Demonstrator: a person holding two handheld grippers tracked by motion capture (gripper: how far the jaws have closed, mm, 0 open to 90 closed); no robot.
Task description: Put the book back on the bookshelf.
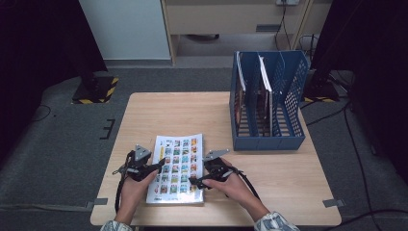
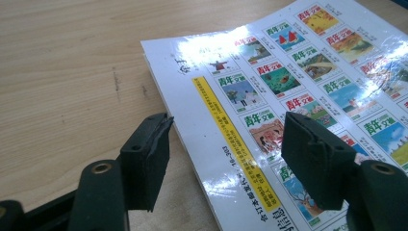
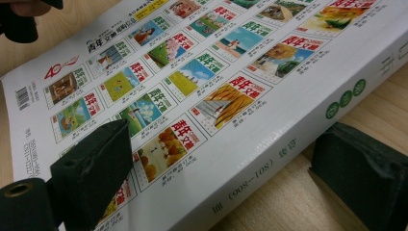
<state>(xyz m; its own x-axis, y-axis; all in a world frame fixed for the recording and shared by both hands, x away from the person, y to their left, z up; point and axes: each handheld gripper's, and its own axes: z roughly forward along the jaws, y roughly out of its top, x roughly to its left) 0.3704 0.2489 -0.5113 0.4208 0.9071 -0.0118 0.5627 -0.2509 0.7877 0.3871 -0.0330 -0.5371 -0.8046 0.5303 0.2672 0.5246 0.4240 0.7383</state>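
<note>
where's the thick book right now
In the high view the thick book lies flat near the front edge of the wooden table, between the left tongs and right tongs, with the blue file rack behind it to the right.

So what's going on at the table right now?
A person works a thick book lying flat on the wooden table, one tool in each hand. The left tool is at the book's left edge, jaws open, one over the cover and one over the table. The right tool straddles the spine side, one jaw above the cover and one beside the spine, not visibly pressing. A blue file rack stands at the far right, already holding some books.
</note>
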